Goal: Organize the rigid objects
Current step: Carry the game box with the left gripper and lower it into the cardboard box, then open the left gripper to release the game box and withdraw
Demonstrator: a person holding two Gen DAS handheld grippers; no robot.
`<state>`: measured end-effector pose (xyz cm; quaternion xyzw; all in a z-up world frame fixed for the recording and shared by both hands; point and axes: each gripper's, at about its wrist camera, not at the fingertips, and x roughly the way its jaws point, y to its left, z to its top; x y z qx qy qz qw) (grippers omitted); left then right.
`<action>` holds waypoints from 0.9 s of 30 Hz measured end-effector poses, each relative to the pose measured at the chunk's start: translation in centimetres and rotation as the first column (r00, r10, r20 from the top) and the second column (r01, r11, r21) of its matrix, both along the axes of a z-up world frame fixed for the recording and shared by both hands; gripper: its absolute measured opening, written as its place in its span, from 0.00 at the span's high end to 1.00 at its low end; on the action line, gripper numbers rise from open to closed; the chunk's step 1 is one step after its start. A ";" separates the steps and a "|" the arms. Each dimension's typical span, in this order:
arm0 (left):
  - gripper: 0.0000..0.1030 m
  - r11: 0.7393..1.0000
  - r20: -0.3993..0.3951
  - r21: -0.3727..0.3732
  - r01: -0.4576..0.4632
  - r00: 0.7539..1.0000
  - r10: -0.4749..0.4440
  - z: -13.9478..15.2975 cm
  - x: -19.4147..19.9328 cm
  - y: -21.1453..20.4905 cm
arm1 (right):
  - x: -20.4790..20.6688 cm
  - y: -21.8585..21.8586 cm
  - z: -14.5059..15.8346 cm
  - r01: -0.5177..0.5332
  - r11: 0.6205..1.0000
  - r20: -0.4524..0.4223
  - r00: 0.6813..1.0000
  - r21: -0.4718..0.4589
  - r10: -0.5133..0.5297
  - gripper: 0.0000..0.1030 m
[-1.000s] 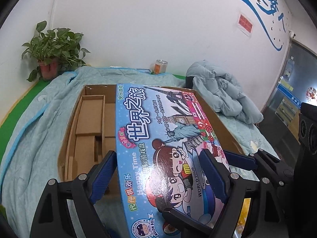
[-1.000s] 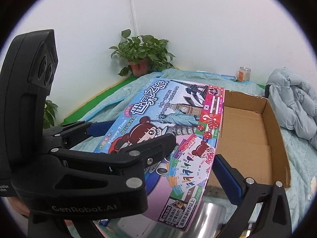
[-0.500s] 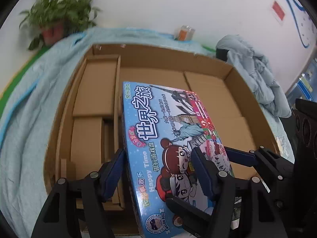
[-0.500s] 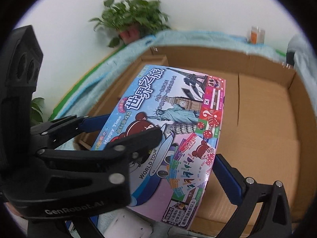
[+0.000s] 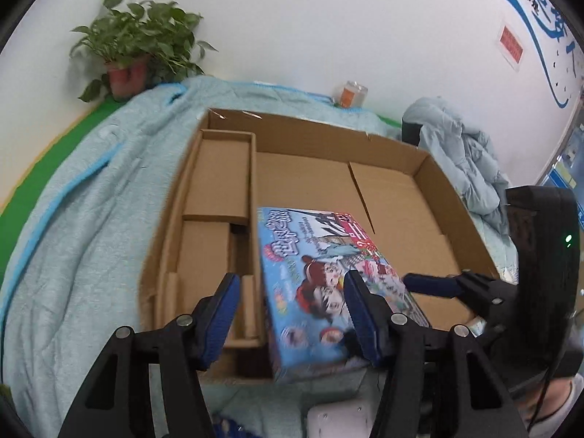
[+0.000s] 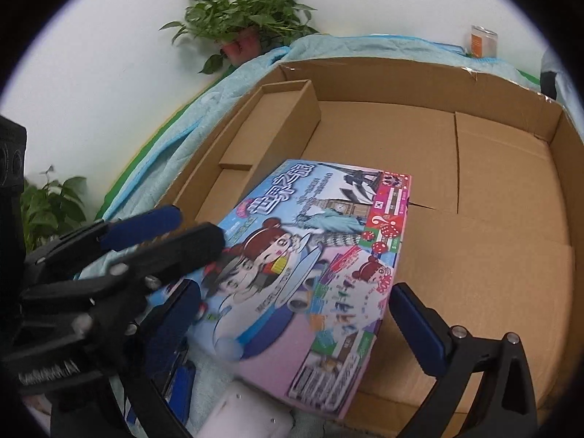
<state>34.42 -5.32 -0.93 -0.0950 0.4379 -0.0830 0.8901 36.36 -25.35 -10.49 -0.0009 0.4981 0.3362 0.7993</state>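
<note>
At near edge of carton (image 5: 398, 146): game box (image 5: 321, 284) tilted, far end down on carton floor, near end propped over front wall. Left gripper (image 5: 292, 303) straddles box's left edge, jaws just been closing, right pad on lid, left pad off to side over divider (image 5: 252, 197) — not pinching. Right gripper (image 6: 292, 314) spread wide across box's near end; whether pads touch, cannot tell. Carton sits on blue blanket (image 5: 91, 182). Beyond: potted plant (image 5: 135, 51) at far-left corner, jar (image 5: 350, 95) by wall, jacket (image 5: 463, 153) right.
</note>
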 end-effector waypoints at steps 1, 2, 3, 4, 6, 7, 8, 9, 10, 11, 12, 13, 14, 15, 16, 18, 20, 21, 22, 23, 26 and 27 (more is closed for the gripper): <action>0.46 1.000 0.013 0.003 -0.011 1.000 0.011 0.3 -1.0 0.4 | -0.7 -1.0 0.8 0.001 1.000 0.032 0.999 -0.006 -0.001 0.01; 0.46 1.000 0.017 0.024 -0.015 1.000 0.014 0.3 -1.7 0.6 | -1.1 -2.0 1.4 0.015 1.000 0.062 0.998 -0.011 -0.014 0.01; 0.46 0.998 0.021 0.055 -0.015 1.000 0.014 0.1 -2.5 0.6 | -1.4 -3.7 2.1 0.046 0.999 0.086 0.995 -0.001 -0.046 0.01; 0.46 0.996 0.016 0.089 -0.006 1.000 0.005 -0.4 -3.2 0.4 | -1.4 -5.2 2.4 0.078 0.997 0.091 0.993 0.014 -0.079 0.01; 0.45 0.995 0.007 0.099 0.011 1.000 -0.012 -1.3 -4.2 0.6 | -0.8 -8.9 2.8 0.179 0.983 0.087 0.979 0.039 -0.182 0.01; 0.45 0.997 0.024 0.077 0.004 1.000 -0.006 -1.3 -4.7 0.7 | -0.3 -10.8 2.7 0.242 0.970 0.084 0.966 0.035 -0.244 0.01; 0.45 0.998 0.022 0.069 0.007 1.000 -0.008 -1.5 -4.8 1.0 | 0.2 -12.5 2.4 0.295 0.955 0.076 0.952 0.021 -0.295 0.02; 0.45 0.998 0.021 0.068 0.006 1.000 -0.007 -1.5 -4.8 0.9 | 0.9 -14.1 2.0 0.345 0.939 0.061 0.937 -0.004 -0.344 0.08; 0.44 0.997 0.023 0.075 0.002 1.000 -0.003 -1.5 -4.8 0.8 | 1.4 -14.9 1.6 0.372 0.928 0.043 0.928 -0.023 -0.371 0.24; 0.44 0.997 0.023 0.083 0.002 1.000 -0.004 -1.4 -4.9 0.7 | 1.6 -15.9 1.2 0.392 0.920 0.003 0.920 -0.032 -0.392 0.32; 0.44 0.996 0.022 0.085 0.006 1.000 -0.008 -1.4 -4.8 0.5 | 1.7 -15.8 1.2 0.386 0.922 -0.017 0.922 -0.020 -0.386 0.41; 0.44 0.996 0.022 0.086 0.010 1.000 -0.012 -1.4 -4.6 0.3 | 1.3 -15.5 1.4 0.364 0.931 -0.022 0.931 -0.001 -0.364 0.41; 0.44 0.996 0.022 0.087 0.012 1.000 -0.014 -1.4 -4.2 0.1 | 0.7 -14.3 1.7 0.315 0.949 -0.016 0.949 0.020 -0.315 0.41; 0.44 0.996 0.020 0.092 0.007 1.000 -0.008 -1.4 -3.9 -0.1 | 0.3 -13.2 1.8 0.279 0.960 -0.016 0.960 0.031 -0.279 0.41; 0.44 0.995 0.013 0.102 -0.005 1.000 0.003 -1.5 -3.5 -0.3 | 0.0 -12.0 1.8 0.240 0.970 -0.026 0.971 0.046 -0.239 0.41; 0.44 0.994 0.004 0.110 -0.006 1.000 0.006 -1.5 -2.6 -0.6 | 0.0 -8.9 1.2 0.163 0.984 -0.082 0.984 0.078 -0.157 0.41; 0.44 0.995 -0.017 0.099 0.001 1.000 0.001 -1.6 -2.1 -0.8 | 0.8 -5.7 -0.4 0.100 0.991 -0.150 0.985 0.083 -0.087 0.45; 0.45 0.997 -0.041 0.074 0.015 0.999 -0.012 -1.8 -1.9 -0.9 | 1.6 -4.6 -1.5 0.101 0.990 -0.195 0.978 0.103 -0.079 0.46; 0.46 0.999 -0.072 0.028 0.040 0.997 -0.038 -2.1 -1.6 -1.1 | 2.4 -4.1 -2.4 0.122 0.985 -0.246 0.965 0.118 -0.090 0.46; 0.47 0.998 -0.093 -0.004 0.063 0.994 -0.063 -2.3 -1.4 -1.3 | 3.1 -4.0 -3.0 0.142 0.979 -0.287 0.953 0.145 -0.096 0.46; 0.49 0.997 -0.121 0.001 0.079 0.990 -0.078 -3.0 -1.1 -2.1 | 4.8 -3.5 -4.9 0.168 0.980 -0.355 0.927 0.107 -0.120 0.47; 0.49 0.997 -0.138 0.004 0.074 0.988 -0.073 -3.4 -0.8 -2.3 | 4.9 -3.4 -5.4 0.153 0.985 -0.349 0.930 0.081 -0.116 0.49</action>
